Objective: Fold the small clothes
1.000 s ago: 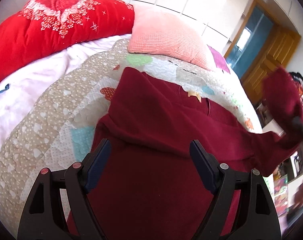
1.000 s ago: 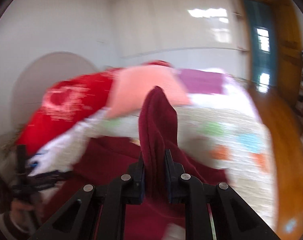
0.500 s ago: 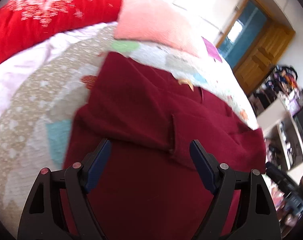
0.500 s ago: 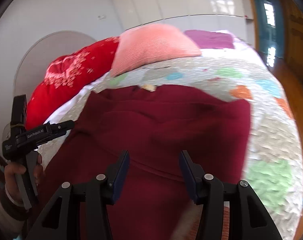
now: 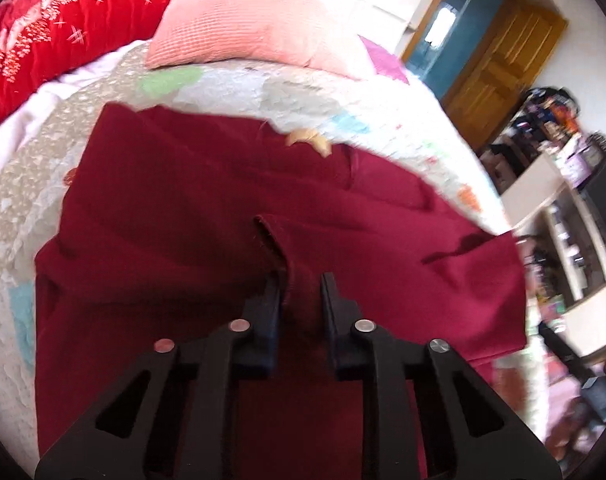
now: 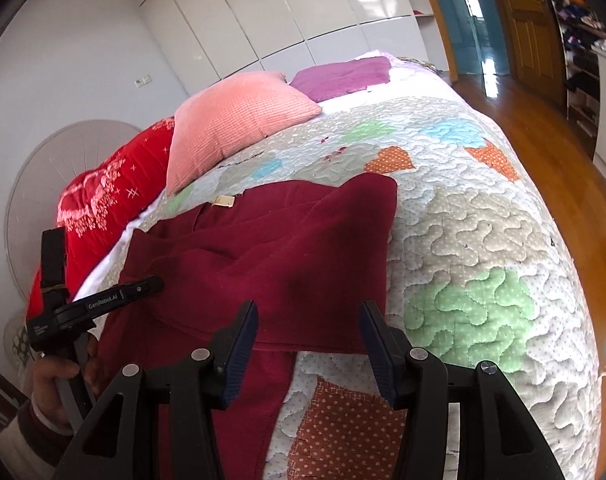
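A dark red sweater (image 5: 175, 216) lies spread on the patchwork quilt (image 5: 43, 168), both sleeves folded in over its body, a tan label (image 5: 307, 140) at the collar. My left gripper (image 5: 301, 286) is shut on the cuff end of the folded sleeve at the sweater's middle. In the right wrist view the sweater (image 6: 287, 240) lies ahead. My right gripper (image 6: 309, 334) is open and empty, just above the sweater's right edge. The left gripper (image 6: 143, 286) shows at that view's left, over the sweater's left part.
A pink pillow (image 6: 231, 124), a red blanket (image 5: 51, 40) and a purple cushion (image 6: 343, 74) lie at the head of the bed. The wooden floor (image 6: 543, 128) and doors (image 6: 531, 28) are to the right, past the quilt (image 6: 483, 248) edge. Cluttered shelves (image 5: 563, 184) stand beside the bed.
My right gripper laid the right sleeve across the sweater, opened and drew back. My left gripper moved in and shut on the folded sleeve's cuff.
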